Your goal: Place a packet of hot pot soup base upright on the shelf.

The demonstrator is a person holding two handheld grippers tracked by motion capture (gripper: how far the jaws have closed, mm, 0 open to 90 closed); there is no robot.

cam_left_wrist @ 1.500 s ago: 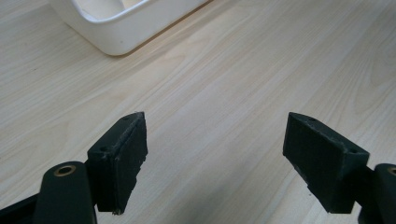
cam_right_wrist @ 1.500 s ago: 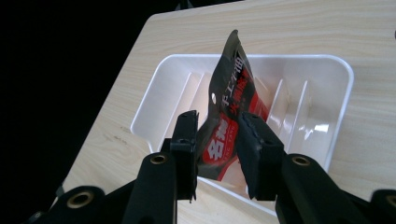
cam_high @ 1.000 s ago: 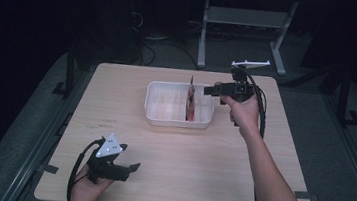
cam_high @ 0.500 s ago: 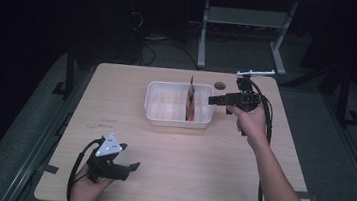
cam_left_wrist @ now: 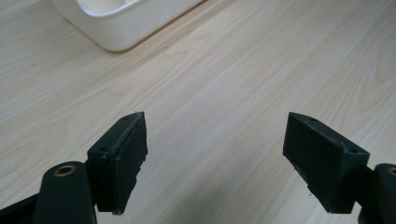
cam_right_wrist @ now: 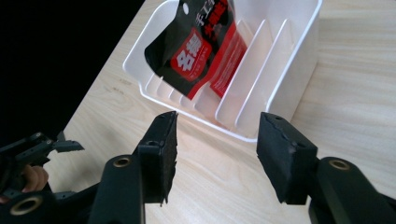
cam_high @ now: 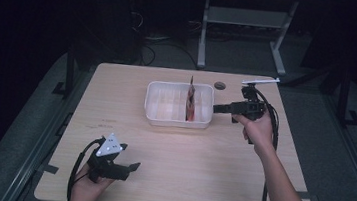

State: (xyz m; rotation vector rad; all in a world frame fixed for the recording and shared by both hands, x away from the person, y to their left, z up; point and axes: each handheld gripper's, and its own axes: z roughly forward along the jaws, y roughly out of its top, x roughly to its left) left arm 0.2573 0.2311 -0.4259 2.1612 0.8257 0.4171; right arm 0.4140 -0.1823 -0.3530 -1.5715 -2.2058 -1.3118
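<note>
While the red-and-black packet [cam_right_wrist: 198, 46] stands on edge in the white divided tray [cam_right_wrist: 299, 51], it is kept upright by the slot walls on either side, leaning a little against one divider, so no grip is needed to hold it there. The right gripper [cam_right_wrist: 215, 154] is held just short of the tray's near wall, its fingers [cam_right_wrist: 161, 149] spread with nothing between them; they have just been opening, and the packet lies ahead of the fingertips and slightly toward the left finger, well clear of both pads. That wide spread, judged from the frames, suits a release already made, the packet being left to the tray. In the high view the right gripper [cam_high: 219, 108] points at the tray's right end, level with the worktop [cam_high: 168, 180]. The left gripper [cam_high: 129, 166] is rested near the worktop's front edge, well apart from the tray, its fingers [cam_left_wrist: 121, 158] also spread over bare wood, with only a tray corner [cam_left_wrist: 116, 28] seen far ahead of them; it appears to be parked out of the way
</note>
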